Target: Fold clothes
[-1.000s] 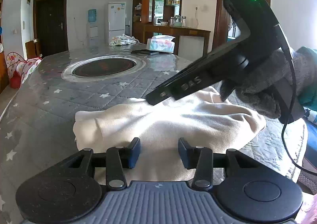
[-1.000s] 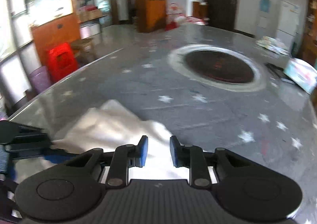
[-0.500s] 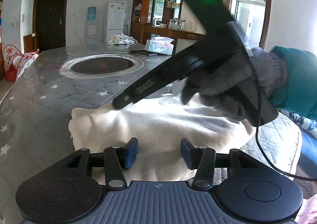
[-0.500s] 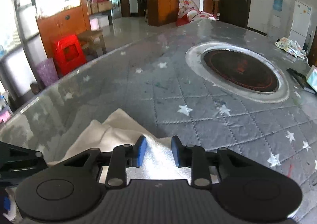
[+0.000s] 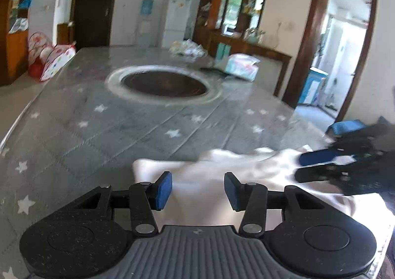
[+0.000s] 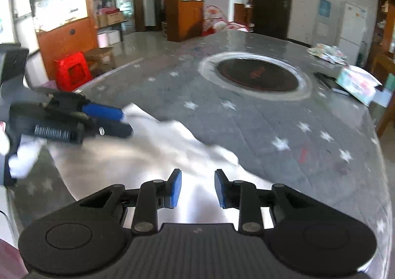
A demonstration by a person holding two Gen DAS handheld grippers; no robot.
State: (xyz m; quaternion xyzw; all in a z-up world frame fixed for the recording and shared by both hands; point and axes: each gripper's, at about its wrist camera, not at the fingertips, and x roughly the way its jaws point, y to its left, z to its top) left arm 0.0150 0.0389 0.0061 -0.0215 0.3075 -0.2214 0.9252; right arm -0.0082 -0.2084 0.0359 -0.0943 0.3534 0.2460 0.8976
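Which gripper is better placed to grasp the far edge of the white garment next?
Probably the left gripper: open, the white garment directly ahead, its far edge near. The right gripper, also open, looks across more cloth.

A big table [image 5: 74,135] with a grey quilted cover printed with white stars fills the middle of both views, and a round dark plate [image 5: 164,83] sits in its centre. In the upper part of the left wrist view stand a dark door [image 5: 92,7], a white fridge [image 5: 176,20] and wooden shelves [image 5: 234,7]. At the left of the right wrist view there is a red stool [image 6: 72,70].
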